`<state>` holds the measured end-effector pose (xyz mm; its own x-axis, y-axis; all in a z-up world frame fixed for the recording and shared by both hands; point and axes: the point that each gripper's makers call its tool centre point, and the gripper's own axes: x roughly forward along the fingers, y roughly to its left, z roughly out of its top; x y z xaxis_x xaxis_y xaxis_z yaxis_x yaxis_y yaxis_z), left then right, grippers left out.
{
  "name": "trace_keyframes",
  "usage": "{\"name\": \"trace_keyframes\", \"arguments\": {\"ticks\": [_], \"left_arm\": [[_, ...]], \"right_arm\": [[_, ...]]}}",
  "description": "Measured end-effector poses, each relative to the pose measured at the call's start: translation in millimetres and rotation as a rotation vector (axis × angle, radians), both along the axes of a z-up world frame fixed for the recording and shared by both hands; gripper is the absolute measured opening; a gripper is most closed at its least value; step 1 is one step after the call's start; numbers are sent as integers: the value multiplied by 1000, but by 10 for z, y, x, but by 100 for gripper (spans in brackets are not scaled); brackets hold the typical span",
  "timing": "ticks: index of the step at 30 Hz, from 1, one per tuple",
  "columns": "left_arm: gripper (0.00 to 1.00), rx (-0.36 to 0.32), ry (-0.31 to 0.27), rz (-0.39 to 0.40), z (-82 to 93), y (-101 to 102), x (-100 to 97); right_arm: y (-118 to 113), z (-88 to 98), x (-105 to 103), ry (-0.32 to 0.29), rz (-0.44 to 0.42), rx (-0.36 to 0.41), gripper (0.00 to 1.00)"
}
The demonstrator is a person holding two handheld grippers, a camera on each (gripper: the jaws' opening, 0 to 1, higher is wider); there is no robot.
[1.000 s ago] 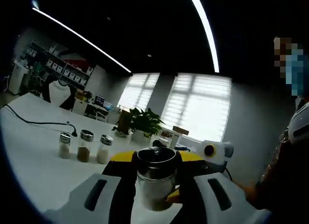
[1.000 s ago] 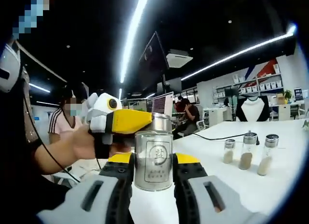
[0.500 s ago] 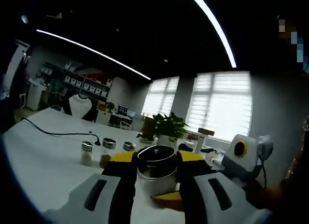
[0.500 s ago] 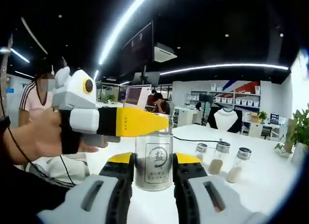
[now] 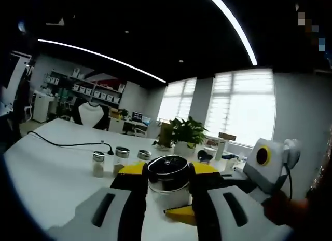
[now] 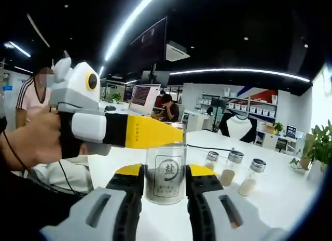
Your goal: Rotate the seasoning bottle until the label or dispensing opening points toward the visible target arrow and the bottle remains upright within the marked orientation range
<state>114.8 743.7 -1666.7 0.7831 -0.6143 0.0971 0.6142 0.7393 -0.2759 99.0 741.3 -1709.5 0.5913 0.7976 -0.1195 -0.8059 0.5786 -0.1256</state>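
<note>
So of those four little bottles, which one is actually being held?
The wide bottle with the round label, clamped between the right gripper; the left gripper grips its lid. The three slimmer bottles stand free on the table behind.

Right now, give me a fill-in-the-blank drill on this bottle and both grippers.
1. The seasoning bottle sits between the right gripper's ____ jaws.
2. The left gripper grips the bottle near its ____.
3. Behind the bottle, ____ small shakers stand on the white table.
4. The bottle's round label faces the ____ gripper view.

Missing words: yellow-tipped; lid; three; right
</note>
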Motion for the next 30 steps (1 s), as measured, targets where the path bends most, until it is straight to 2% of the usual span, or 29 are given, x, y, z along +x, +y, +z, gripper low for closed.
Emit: {"name": "trace_keyframes", "arguments": {"ticks": [4, 8, 12, 16, 19, 24, 25, 30], "left_arm": [[32, -21, 0, -85, 33, -2, -61], [32, -70, -5, -200, 105, -41, -172], [32, -98, -23, -306, 186, -92, -294], [32, -115, -26, -330, 205, -116, -321], [33, -116, -20, -327, 175, -121, -305], [33, -144, 9, -301, 128, -106, -242], [33, -134, 12, -287, 111, -111, -220], [33, -91, 19, -227, 65, -101, -148]], "right_arm": [[7, 44, -94, 64, 90, 74, 29], [18, 103, -199, 164, 208, 191, 29], [16, 160, -333, 243, 308, 273, 31], [28, 180, -390, 240, 334, 276, 31], [21, 155, -387, 209, 316, 239, 30], [31, 95, -320, 137, 245, 149, 30], [36, 68, -289, 116, 221, 116, 30], [75, 6, -198, 82, 135, 62, 30]]}}
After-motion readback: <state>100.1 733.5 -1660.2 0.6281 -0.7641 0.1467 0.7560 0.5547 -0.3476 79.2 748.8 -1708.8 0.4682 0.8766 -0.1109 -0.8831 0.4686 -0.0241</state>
